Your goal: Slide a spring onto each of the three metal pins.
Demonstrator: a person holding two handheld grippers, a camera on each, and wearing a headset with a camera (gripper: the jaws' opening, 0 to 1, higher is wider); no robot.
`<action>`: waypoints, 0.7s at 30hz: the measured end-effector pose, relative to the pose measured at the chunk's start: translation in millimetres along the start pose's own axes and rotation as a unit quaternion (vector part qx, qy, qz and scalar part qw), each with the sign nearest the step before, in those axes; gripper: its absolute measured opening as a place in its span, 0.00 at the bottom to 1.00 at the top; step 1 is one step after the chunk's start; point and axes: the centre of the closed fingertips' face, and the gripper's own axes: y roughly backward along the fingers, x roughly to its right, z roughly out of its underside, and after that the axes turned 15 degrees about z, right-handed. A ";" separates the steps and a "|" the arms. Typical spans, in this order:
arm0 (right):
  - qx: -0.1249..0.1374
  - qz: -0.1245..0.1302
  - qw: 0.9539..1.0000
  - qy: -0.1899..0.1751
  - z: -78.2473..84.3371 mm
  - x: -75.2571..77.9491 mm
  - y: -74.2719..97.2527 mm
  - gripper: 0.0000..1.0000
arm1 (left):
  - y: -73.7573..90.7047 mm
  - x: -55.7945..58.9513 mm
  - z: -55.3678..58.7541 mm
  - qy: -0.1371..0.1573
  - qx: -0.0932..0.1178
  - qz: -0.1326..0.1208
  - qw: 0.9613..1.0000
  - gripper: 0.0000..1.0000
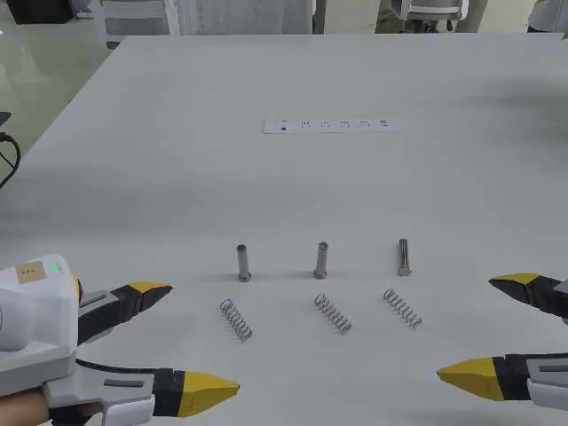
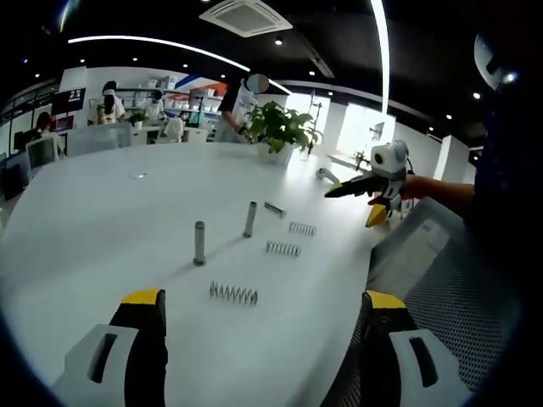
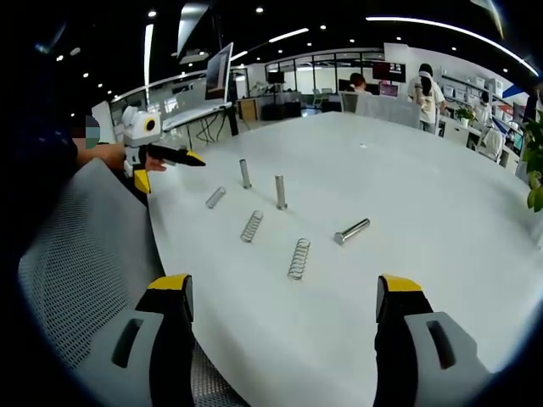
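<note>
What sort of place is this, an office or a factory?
Probably an open-plan office or lab rather than a factory: a large white table, a monitor on a desk behind it, and a potted plant.

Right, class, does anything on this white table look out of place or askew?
Yes: the rightmost short silver metal pin lies on its side, while the left pin and middle pin stand upright. It likely needs righting first.

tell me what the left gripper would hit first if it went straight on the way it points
Probably the nearest spring, lying just ahead of the left gripper between its open jaws, with an upright pin behind it; height above the table is unclear.
</note>
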 end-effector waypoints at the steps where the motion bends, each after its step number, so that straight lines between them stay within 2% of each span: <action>1: 0.000 0.000 1.000 0.000 0.0 0.0 0.0 0.89 | 0.0 0.0 -0.1 0.000 0.000 0.000 1.000 0.92; 21: 0.000 -0.004 1.000 0.001 -5.8 -0.4 -3.4 0.89 | -2.7 -0.2 -5.6 -0.006 0.000 0.004 1.000 0.91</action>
